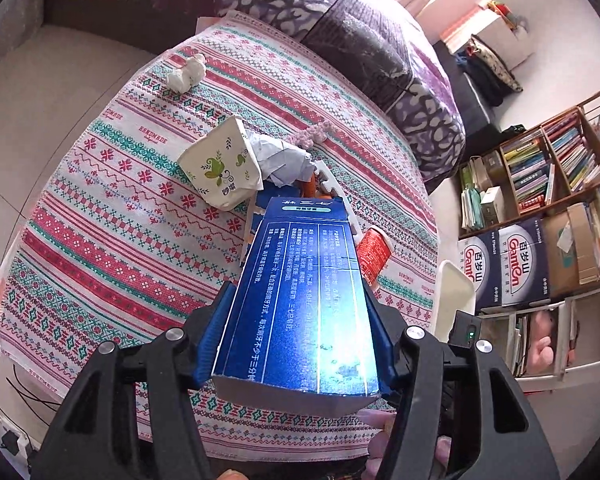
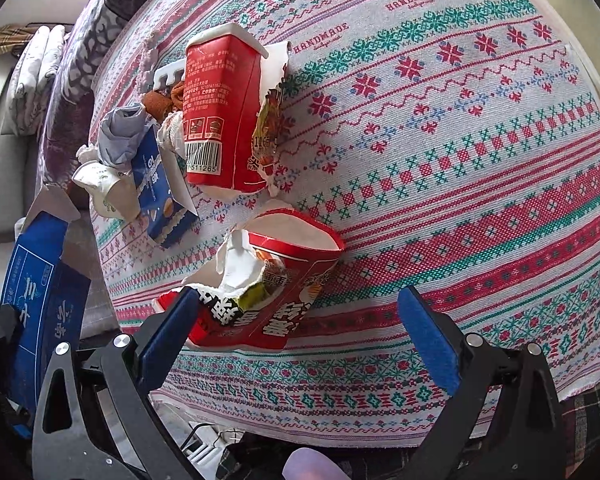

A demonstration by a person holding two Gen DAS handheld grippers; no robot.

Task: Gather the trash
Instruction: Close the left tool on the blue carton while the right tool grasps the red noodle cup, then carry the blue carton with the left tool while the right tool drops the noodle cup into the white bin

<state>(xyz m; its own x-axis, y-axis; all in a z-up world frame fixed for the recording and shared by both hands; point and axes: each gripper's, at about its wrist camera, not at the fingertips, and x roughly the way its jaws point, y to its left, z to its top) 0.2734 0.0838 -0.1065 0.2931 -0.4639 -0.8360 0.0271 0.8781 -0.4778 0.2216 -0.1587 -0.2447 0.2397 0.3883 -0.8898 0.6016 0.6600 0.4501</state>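
My left gripper (image 1: pixel 296 332) is shut on a long blue carton (image 1: pixel 312 292) and holds it above the patterned tablecloth (image 1: pixel 112 248); the carton also shows at the left of the right wrist view (image 2: pixel 40 296). My right gripper (image 2: pixel 300 328) is open, its fingers either side of a torn red paper cup (image 2: pixel 276 280) lying on the cloth. Beyond lie a red carton (image 2: pixel 220 116), a small blue packet (image 2: pixel 156 188), a white leaf-print cup (image 1: pixel 224 164) and crumpled paper (image 1: pixel 280 156). A crumpled tissue (image 1: pixel 186 74) lies at the far edge.
A sofa with purple patterned cushions (image 1: pixel 380 52) runs behind the table. A wooden bookshelf (image 1: pixel 548 168) and stacked boxes (image 1: pixel 512 264) stand at the right. A white bin rim (image 1: pixel 456 296) is beside the table's right edge. Cables (image 1: pixel 16 400) lie on the floor.
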